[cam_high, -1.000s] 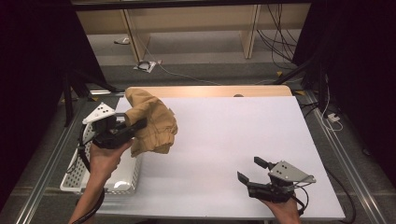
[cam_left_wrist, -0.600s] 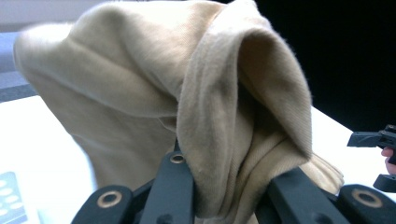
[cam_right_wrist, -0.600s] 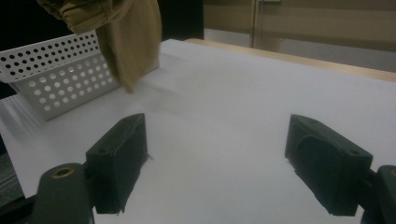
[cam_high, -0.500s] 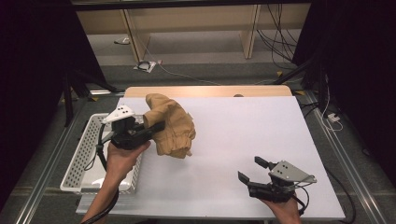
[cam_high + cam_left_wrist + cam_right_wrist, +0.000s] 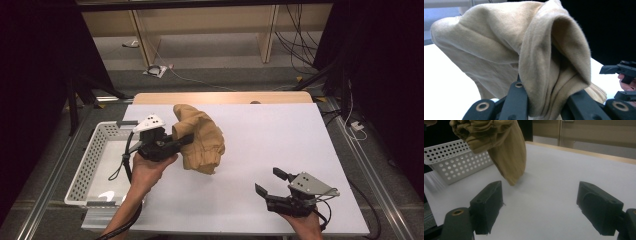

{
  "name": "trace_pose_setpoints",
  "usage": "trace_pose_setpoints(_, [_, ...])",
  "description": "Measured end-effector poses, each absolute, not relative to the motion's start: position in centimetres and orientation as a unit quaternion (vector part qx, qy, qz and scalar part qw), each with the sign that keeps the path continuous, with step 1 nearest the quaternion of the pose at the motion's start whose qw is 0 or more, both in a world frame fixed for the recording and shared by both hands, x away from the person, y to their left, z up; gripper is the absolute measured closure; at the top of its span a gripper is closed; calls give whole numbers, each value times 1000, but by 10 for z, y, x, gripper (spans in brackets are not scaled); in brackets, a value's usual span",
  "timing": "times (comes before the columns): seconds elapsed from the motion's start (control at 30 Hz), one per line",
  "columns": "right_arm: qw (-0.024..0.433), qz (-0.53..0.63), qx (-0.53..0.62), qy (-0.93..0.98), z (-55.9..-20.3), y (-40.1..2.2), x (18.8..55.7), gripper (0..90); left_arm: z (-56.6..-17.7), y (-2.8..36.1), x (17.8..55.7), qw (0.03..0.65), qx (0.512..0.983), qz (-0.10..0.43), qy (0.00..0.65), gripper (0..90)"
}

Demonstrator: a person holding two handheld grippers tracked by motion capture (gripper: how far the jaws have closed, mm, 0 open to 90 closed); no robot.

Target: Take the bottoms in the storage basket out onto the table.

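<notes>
A tan cloth garment [image 5: 200, 137] hangs bunched above the white table [image 5: 280, 140], left of the middle. My left gripper [image 5: 186, 139] is shut on a fold of it, and in the left gripper view the tan cloth [image 5: 524, 55] drapes over both black jaws. Its lower end just reaches the tabletop. In the right gripper view the cloth [image 5: 506, 152] dangles at the upper left. My right gripper [image 5: 272, 184] rests near the table's front right edge, open, with only bare table between its fingers [image 5: 486, 205].
A white perforated basket [image 5: 95, 165] sits at the table's left edge, beside my left forearm. A wooden strip [image 5: 220, 97] runs along the table's far edge. Cables and shelf legs lie on the floor behind.
My left gripper has carried the cloth rightward from above the basket out over the table and slightly lower. The right gripper has stayed put.
</notes>
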State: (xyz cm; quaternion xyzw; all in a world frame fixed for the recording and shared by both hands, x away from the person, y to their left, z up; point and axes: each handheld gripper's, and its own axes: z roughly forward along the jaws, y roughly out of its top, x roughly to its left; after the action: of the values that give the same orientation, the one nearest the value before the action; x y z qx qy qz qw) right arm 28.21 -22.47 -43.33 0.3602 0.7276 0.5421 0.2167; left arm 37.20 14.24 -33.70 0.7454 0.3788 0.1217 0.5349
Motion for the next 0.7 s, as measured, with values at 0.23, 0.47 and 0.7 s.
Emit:
trace_pose_setpoints(0.23, [219, 543, 359, 727, -433, -225, 282, 221, -347, 124, 376, 528, 756, 106, 372, 808])
trace_pose_setpoints(0.47, [219, 543, 358, 727, -433, -225, 282, 221, -361, 106, 382, 523, 763, 84, 370, 806])
trace_pose_setpoints(0.7, [220, 544, 358, 726, -433, -225, 282, 221, -373, 85, 385, 503, 782, 70, 361, 803])
